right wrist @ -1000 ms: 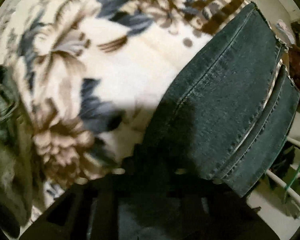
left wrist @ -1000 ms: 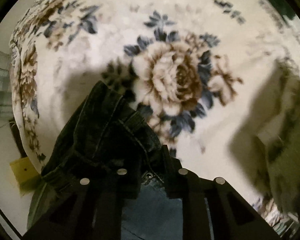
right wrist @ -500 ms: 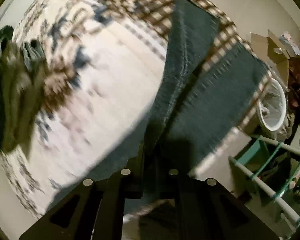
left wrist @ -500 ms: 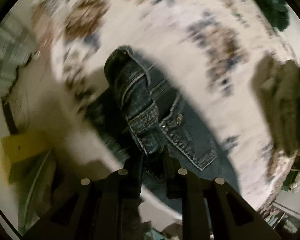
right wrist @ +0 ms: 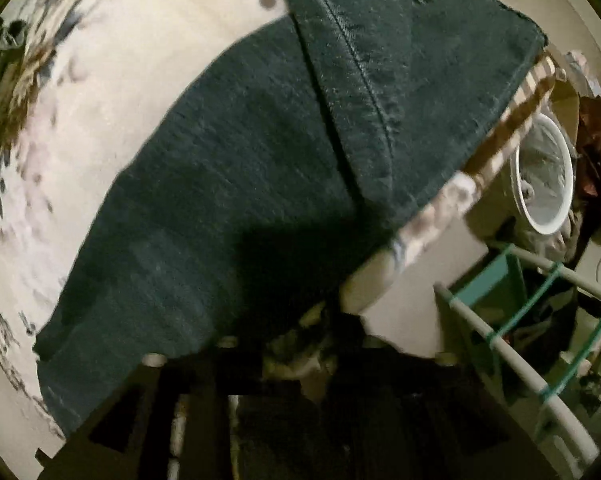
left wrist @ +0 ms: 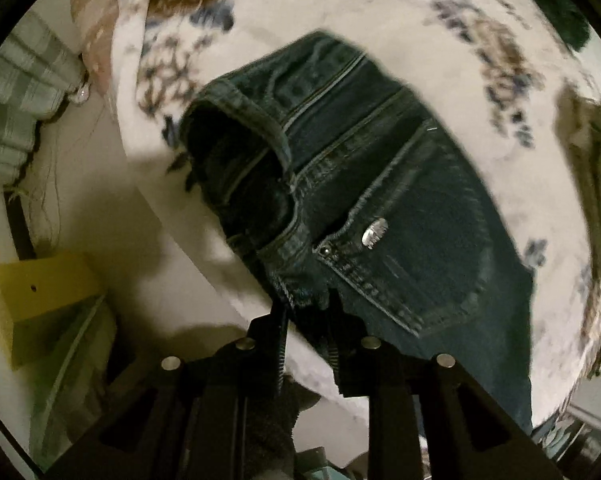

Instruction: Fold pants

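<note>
Dark blue jeans (left wrist: 400, 208) lie on the bed, spread over a cream floral blanket (left wrist: 380, 20).

Left tool (left wrist: 306, 312): clenched on the waist end of the jeans. A fold of denim close to the fly, just below the metal button (left wrist: 374, 232), sits pinched between the two black fingers. From this tool the waistband runs up and away, its open mouth (left wrist: 228, 140) gaping to the upper left. The grip sits right at the bed's near edge, with floor and a yellow box (left wrist: 40, 300) below to the left.

Right tool (right wrist: 296, 344): mostly lost in shadow at the bottom of the right wrist view. Cannot tell whether it is clamped or released; the fingertips are not distinct. The leg panel of the jeans (right wrist: 228, 184) spreads flat directly ahead of it and upward, with one leg lapping over the other along a stitched seam (right wrist: 360, 80). The hems reach the far right bed edge, above a white bucket (right wrist: 540, 176) and a green-tied rack (right wrist: 520, 320) on the floor.

Key relation: the jeans' long axis runs between the two tools, waist at the left, legs at the right. Judgement: a lengthwise fold would bring one end toward the other, and the left tool already has its end secured. Frames are motion-blurred, so the fabric's exact lay is uncertain.
</note>
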Action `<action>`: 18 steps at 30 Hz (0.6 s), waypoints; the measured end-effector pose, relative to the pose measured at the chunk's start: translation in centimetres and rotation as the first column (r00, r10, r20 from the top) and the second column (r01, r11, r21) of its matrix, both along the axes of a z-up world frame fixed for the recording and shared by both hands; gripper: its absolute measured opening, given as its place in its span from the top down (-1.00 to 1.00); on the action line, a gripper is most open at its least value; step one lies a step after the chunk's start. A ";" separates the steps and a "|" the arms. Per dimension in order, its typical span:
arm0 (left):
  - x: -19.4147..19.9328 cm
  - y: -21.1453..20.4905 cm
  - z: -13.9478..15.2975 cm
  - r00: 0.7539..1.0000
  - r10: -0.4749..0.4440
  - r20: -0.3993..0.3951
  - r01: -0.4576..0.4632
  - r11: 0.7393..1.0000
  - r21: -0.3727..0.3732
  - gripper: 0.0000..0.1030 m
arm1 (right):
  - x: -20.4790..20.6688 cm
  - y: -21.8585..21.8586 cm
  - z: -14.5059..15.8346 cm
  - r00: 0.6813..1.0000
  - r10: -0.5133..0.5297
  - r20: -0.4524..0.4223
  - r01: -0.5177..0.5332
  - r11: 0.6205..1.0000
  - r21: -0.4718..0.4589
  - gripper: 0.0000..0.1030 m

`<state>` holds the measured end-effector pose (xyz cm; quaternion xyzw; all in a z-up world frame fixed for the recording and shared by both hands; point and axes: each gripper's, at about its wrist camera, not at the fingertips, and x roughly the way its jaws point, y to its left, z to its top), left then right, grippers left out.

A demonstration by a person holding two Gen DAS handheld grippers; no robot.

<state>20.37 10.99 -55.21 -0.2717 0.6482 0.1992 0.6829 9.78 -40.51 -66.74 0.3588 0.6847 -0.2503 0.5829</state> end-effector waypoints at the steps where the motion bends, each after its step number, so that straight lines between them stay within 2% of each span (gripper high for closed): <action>1: -0.1 -0.3 1.0 1.000 -0.008 0.006 0.008 1.000 0.012 0.57 | 0.0 0.3 0.9 1.000 0.012 0.023 -0.013 0.999 0.035 0.11; 2: -0.3 -0.5 2.0 1.000 -0.015 0.017 0.014 1.000 0.022 0.52 | 0.4 0.8 1.7 0.999 0.027 0.044 -0.029 0.998 0.058 0.02; 4: 0.2 -1.1 3.2 0.999 -0.033 0.033 0.032 0.999 0.040 0.15 | 1.7 2.3 3.5 0.993 0.087 0.082 -0.094 0.991 0.093 -0.06; 5: 0.6 -1.4 3.8 0.998 -0.045 0.043 0.043 0.998 0.050 -0.16 | 2.4 3.4 4.3 0.986 0.126 0.107 -0.137 0.985 0.106 -0.11; 6: 0.8 -1.7 4.2 0.997 -0.053 0.053 0.049 0.997 0.062 -0.37 | 4.1 5.3 5.3 0.972 0.184 0.144 -0.202 0.972 0.122 -0.12; 9: 1.8 -1.5 4.3 0.993 -0.096 0.068 0.087 0.989 0.123 -0.41 | 9.4 11.2 6.4 0.917 0.325 0.231 -0.367 0.915 0.166 -0.13; 10: 1.9 -1.0 3.8 0.993 -0.099 0.056 0.091 0.987 0.130 -0.41 | 11.8 13.7 6.6 0.885 0.381 0.268 -0.432 0.886 0.169 -0.13; 12: 2.2 0.3 2.0 0.995 -0.088 0.042 0.081 0.987 0.141 -0.41 | 16.5 19.2 6.3 0.801 0.514 0.307 -0.571 0.810 0.135 -0.13; 15: 2.5 1.3 -0.8 0.992 -0.118 -0.034 0.123 0.968 0.218 -0.41 | 21.1 26.0 4.9 0.675 0.662 0.325 -0.722 0.684 0.107 -0.13; 17: 2.0 2.2 -2.8 0.991 -0.119 -0.065 0.129 0.975 0.183 -0.46 | 23.6 30.7 3.2 0.557 0.777 0.295 -0.823 0.563 0.072 -0.13; 18: 1.6 2.6 -3.1 0.992 -0.117 -0.054 0.124 0.978 0.168 -0.47 | 24.2 31.7 2.7 0.523 0.805 0.280 -0.846 0.529 0.058 -0.13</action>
